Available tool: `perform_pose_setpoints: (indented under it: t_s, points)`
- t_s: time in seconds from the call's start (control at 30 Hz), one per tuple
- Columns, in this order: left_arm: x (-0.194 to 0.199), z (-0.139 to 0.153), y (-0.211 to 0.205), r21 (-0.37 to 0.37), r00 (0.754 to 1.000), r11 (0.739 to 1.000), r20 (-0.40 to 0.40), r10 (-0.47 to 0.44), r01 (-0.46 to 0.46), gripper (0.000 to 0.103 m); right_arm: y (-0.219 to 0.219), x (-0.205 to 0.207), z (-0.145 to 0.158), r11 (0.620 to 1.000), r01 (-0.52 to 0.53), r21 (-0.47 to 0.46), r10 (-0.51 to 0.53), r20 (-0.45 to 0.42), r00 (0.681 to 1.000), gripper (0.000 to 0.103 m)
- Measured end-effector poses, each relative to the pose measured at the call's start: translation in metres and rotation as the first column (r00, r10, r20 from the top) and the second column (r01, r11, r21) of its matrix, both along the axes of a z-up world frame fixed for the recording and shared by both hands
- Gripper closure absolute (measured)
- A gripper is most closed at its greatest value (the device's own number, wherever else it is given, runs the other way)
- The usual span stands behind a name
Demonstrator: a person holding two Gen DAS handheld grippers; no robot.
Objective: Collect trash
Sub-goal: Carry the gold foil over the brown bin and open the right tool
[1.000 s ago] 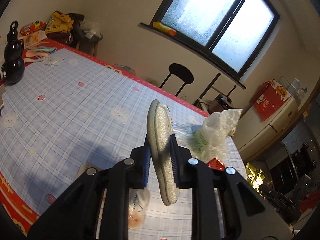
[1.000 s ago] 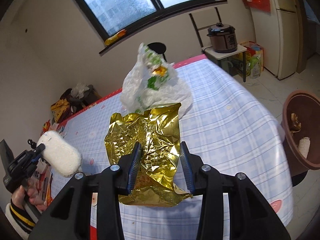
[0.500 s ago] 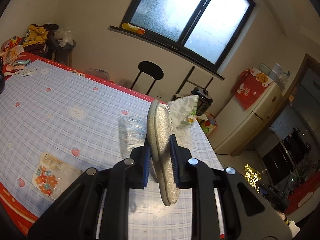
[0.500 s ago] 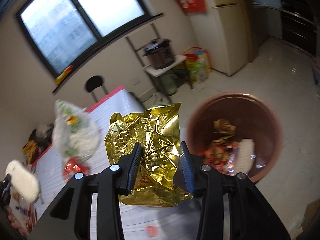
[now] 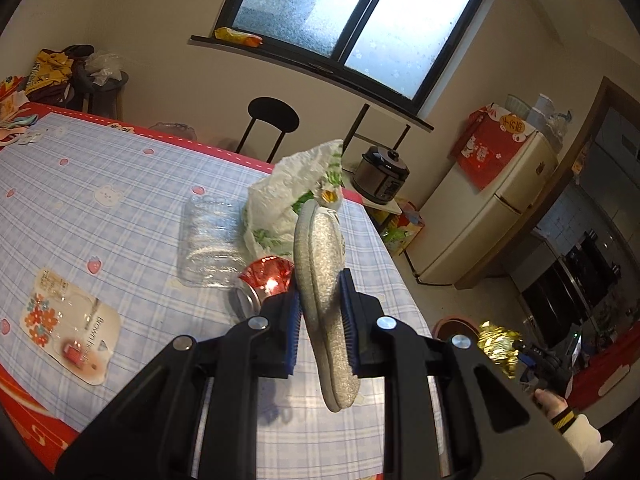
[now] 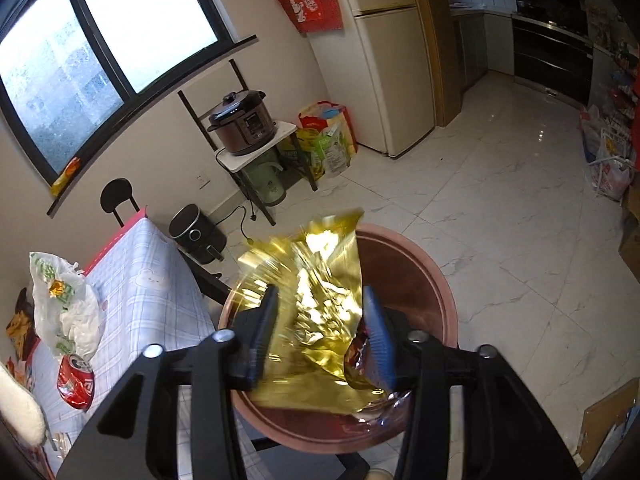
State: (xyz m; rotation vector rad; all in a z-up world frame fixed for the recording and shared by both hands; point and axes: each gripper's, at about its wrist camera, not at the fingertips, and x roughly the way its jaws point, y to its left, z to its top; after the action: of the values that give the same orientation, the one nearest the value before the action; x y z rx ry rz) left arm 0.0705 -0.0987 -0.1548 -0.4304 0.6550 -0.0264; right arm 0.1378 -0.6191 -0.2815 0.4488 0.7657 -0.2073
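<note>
My left gripper (image 5: 320,314) is shut on a grey glittery slipper sole (image 5: 322,280), held edge-up above the checked table (image 5: 100,184). On the table lie a clear plastic bottle (image 5: 208,240), a crushed red can (image 5: 266,280), a white plastic bag (image 5: 288,200) and a flat blister pack (image 5: 68,320). My right gripper (image 6: 320,328) is open right over the brown trash bin (image 6: 416,276). The gold foil wrapper (image 6: 316,312) is blurred between the spread fingers, dropping into the bin. The bag (image 6: 64,312) and can (image 6: 76,380) also show in the right wrist view.
The bin stands on the tiled floor by the table's end. A fridge (image 6: 388,60), a rice cooker (image 6: 242,120) on a small rack, an air fryer (image 6: 196,236) and a black stool (image 5: 272,120) stand along the wall.
My right gripper swung from the table to over the bin and opened, letting the gold wrapper go. My left gripper turned right with the slipper sole still held.
</note>
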Motion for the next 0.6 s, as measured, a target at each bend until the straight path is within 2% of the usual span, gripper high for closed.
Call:
perform_pose_setpoints:
  t_s: [0.03, 0.2, 0.27, 0.33, 0.53, 0.6]
  points:
    - [0.0, 0.0, -0.004, 0.001, 1.0, 1.0, 0.0, -0.004, 0.004, 0.081, -0.003, 0.0, 0.001, 1.0, -0.001, -0.004, 0.001, 0.007, 1.0, 0.043]
    - [0.008, 0.001, -0.029, 0.002, 0.999, 0.999, 0.004, -0.049, 0.049, 0.081, -0.009, -0.012, 0.009, 1.0, -0.013, 0.005, 0.013, 0.042, 0.999, 0.031]
    - [0.014, 0.002, -0.039, 0.002, 0.997, 0.997, 0.009, -0.079, 0.079, 0.081, -0.012, -0.021, 0.013, 1.0, -0.013, 0.011, 0.012, 0.053, 0.999, 0.02]
    - [0.022, 0.003, -0.056, -0.001, 0.992, 0.992, 0.017, -0.122, 0.122, 0.081, -0.013, -0.029, 0.017, 1.0, -0.012, 0.012, 0.011, 0.061, 0.998, 0.013]
    - [0.051, -0.001, -0.115, -0.019, 0.963, 0.963, 0.028, -0.269, 0.27, 0.081, -0.016, -0.06, 0.024, 1.0, -0.025, -0.001, 0.025, 0.049, 0.999, 0.007]
    - [0.064, -0.005, -0.144, -0.028, 0.943, 0.942, 0.026, -0.333, 0.333, 0.081, -0.018, -0.073, 0.026, 1.0, -0.022, -0.006, 0.022, 0.046, 0.999, 0.007]
